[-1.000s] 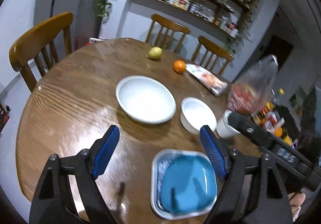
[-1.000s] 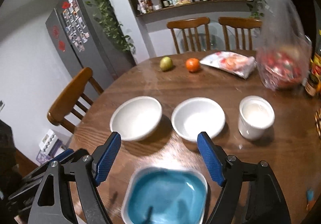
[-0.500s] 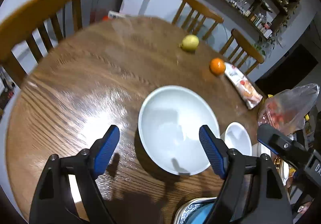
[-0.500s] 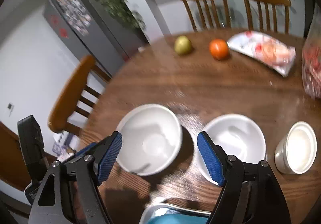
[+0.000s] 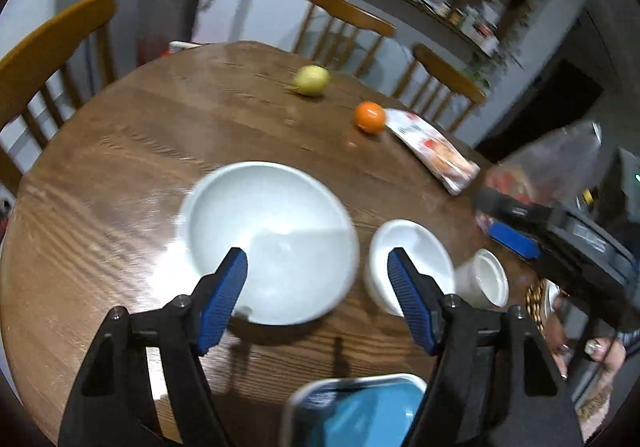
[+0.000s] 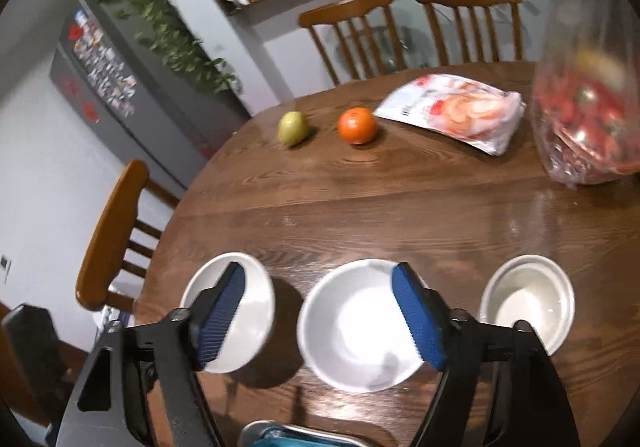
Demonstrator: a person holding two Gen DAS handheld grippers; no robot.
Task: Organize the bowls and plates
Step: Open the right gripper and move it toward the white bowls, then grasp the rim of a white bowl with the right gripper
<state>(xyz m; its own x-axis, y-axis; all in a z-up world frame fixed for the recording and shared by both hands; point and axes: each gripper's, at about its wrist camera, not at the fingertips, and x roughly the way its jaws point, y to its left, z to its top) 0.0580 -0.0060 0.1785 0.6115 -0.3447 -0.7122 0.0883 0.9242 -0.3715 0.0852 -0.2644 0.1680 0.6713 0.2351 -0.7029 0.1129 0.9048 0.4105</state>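
A large white bowl (image 5: pixel 268 235) sits on the round wooden table (image 5: pixel 120 167), with a smaller white bowl (image 5: pixel 408 259) and a white cup (image 5: pixel 486 283) to its right. A blue square plate (image 5: pixel 360 415) in a metal tray lies at the near edge. My left gripper (image 5: pixel 316 299) is open and empty just above the large bowl's near rim. My right gripper (image 6: pixel 320 315) is open and empty above the smaller bowl (image 6: pixel 360 327), with the large bowl (image 6: pixel 248 311) to its left and the cup (image 6: pixel 528 303) to its right.
A yellow-green fruit (image 6: pixel 294 127), an orange (image 6: pixel 357 125), a snack packet (image 6: pixel 456 111) and a clear bag of red fruit (image 6: pixel 588 95) lie at the table's far side. Wooden chairs (image 6: pixel 352 35) ring the table. The right gripper's body (image 5: pixel 560 235) shows at the right.
Both grippers have moved forward and lower over the bowls. The blue plate has slid to the bottom edge of both views. Both grippers stay open.
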